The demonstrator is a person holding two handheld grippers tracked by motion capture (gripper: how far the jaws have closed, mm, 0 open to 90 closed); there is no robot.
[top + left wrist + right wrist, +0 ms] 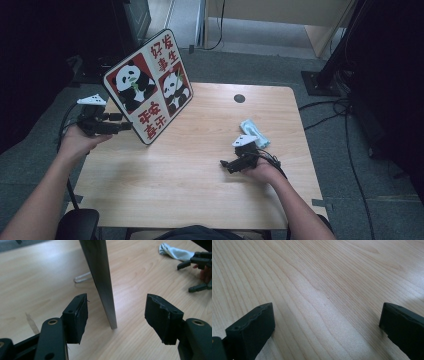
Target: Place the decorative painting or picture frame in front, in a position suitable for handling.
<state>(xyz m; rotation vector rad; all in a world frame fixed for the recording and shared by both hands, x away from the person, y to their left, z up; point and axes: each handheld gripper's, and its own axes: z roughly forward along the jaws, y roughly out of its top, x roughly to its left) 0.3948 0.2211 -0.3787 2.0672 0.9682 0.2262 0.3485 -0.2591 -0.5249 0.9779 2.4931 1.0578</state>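
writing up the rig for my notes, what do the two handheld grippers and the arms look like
Both the left gripper and the right gripper are black, two-jawed, each topped by a pale grey three-cornered plate. Black cables trail from each. The jaw pads are blocky and dark. The forearms are bare, without sleeves.

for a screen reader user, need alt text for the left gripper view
The thin edge of an upright panda board stands between the open left claw, touching neither pad. Behind lie a wooden table, a white cloth and the right claw.
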